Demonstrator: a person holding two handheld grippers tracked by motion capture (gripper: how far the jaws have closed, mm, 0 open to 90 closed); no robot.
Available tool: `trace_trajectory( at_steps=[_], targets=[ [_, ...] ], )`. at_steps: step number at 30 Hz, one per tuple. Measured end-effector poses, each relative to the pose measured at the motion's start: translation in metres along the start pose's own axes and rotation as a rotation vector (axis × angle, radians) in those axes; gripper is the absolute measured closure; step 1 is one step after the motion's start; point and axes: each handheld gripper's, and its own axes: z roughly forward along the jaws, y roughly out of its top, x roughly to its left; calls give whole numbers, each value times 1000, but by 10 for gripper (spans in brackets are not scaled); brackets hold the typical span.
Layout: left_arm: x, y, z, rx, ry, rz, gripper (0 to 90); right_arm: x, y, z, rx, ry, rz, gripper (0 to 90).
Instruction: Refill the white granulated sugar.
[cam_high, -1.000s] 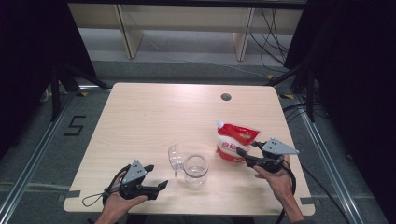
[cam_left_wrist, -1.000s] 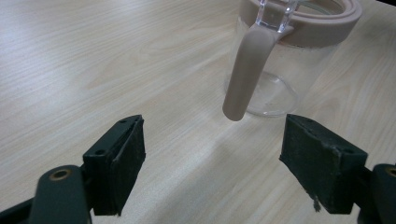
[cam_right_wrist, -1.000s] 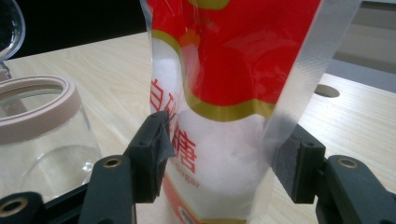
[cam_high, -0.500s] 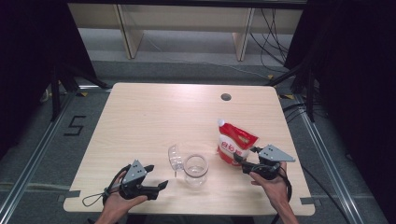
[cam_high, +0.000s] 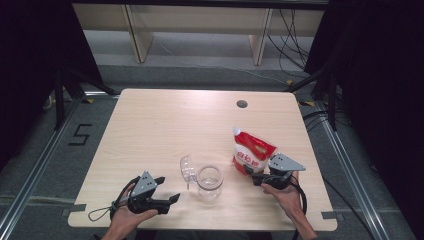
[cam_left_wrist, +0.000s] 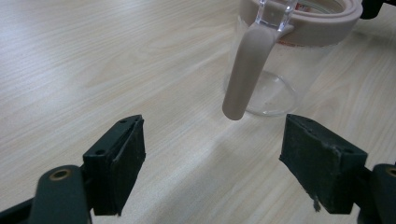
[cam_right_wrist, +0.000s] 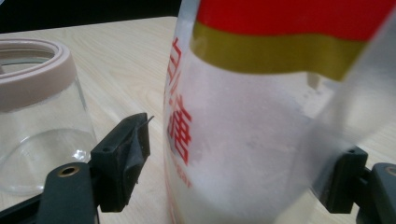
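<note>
1. The table (cam_high: 165, 130) was the largest thing, pale wood, with a small round hole (cam_high: 242, 104) near its 1 o'clock corner and most of its top bare.
2. The pouch (cam_high: 252, 151), red and white with white powder showing in its clear lower part, stood upright at about 4 o'clock on the table, just right of the jar.
3. The jar (cam_high: 209, 182), clear glass with a beige seal at its rim, stood at 6 o'clock, its hinged lid (cam_high: 187, 167) thrown open toward 10 o'clock; it looked empty.
4. The right gripper (cam_high: 256, 178) had come lower and nearer to the pouch than a second before. Its jaws had just been opening and stood wide, one either side of the pouch's base in the right gripper view (cam_right_wrist: 233, 177), the pads not pressing on it. That suggested a grasp being set up: the pouch would probably be closed on next, then lifted to fill the jar.
5. The left gripper (cam_high: 169, 201) rested at 7 o'clock, in the same place as before, jaws spread and empty, pointed at the jar; in its own view the jar's beige latch (cam_left_wrist: 245, 70) hung down ahead of them.
6. Little stood in the way. The jar sat close by the pouch at 9 o'clock of it, so a tilted lift could knock it, and the soft pouch could buckle under a low grip.
</note>
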Motion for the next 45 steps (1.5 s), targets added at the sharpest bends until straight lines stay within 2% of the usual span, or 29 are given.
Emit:
trace_trajectory(
  at_steps=[1,2,3,4,5,6,7,10,11,12,13,15,16,17,20,21,22,23,25,26,28,30,32,33,35,37,39,42,45],
  targets=[
    [0,0,0,0,0,1,214,0,0,1,-8,6,-5,251],
    [0,0,0,0,0,1,214,1,-1,3,-27,-12,0,258],
    [0,0,0,0,0,0,214,1,-1,3,-12,4,2,259],
    [0,0,0,0,0,-1,214,1,-2,3,-4,25,28,267],
    [0,0,0,-1,2,-6,214,0,-2,4,-25,12,9,273],
    [0,0,0,-2,-2,-7,214,0,-2,3,-27,8,17,279],
    [0,0,0,-1,-2,-7,214,2,-3,2,-18,6,52,286],
    [0,0,-1,-1,-3,-7,214,-2,-4,3,-47,10,35,299],
    [0,0,0,-3,-3,-8,214,-2,-4,3,-53,6,45,302],
    [0,0,0,-3,-2,-7,214,-4,-4,3,-57,4,20,305],
    [0,0,0,-3,-3,-8,214,-3,-4,4,-62,2,29,307],
    [0,0,0,-2,2,-8,214,-1,-5,3,-42,28,79,318],
    [0,0,0,-1,1,-8,214,-2,-6,4,-60,15,61,318],
    [0,0,0,-1,1,-8,214,-2,-6,5,-52,26,74,319],
    [0,0,0,-1,1,-8,213,-2,-6,7,-52,28,61,326],
    [0,0,-1,0,5,-8,214,-2,-6,8,-46,37,69,328],
    [0,0,-1,-1,4,-7,214,0,-7,10,-65,23,73,328],
    [0,0,-1,0,4,-7,214,2,-7,9,-35,25,84,329],
    [0,0,-1,0,0,-7,213,1,-7,9,-39,22,93,332],
    [0,0,0,-2,-4,-6,214,1,-7,10,-46,15,91,332],
    [0,0,-1,-1,-1,-1,214,-3,-7,11,-66,26,51,332],
    [0,0,-1,-1,-2,-2,214,-2,-8,11,-65,17,69,332],
    [0,0,0,-1,-2,-3,214,-4,-9,12,-69,31,70,329],
    [0,0,-1,-1,-2,-3,214,-5,-9,12,-63,13,67,328],
    [0,0,-1,0,-3,0,214,-6,-9,13,-62,34,63,325],
    [0,0,-1,2,2,2,214,-3,-10,13,-62,21,100,321],
    [0,0,-1,1,-3,2,214,-5,-10,13,-58,25,89,317],
    [0,0,-1,3,3,2,214,-6,-11,15,-74,36,103,310],
    [0,0,0,2,-4,2,214,-7,-12,14,-49,41,111,304]
  ],
)
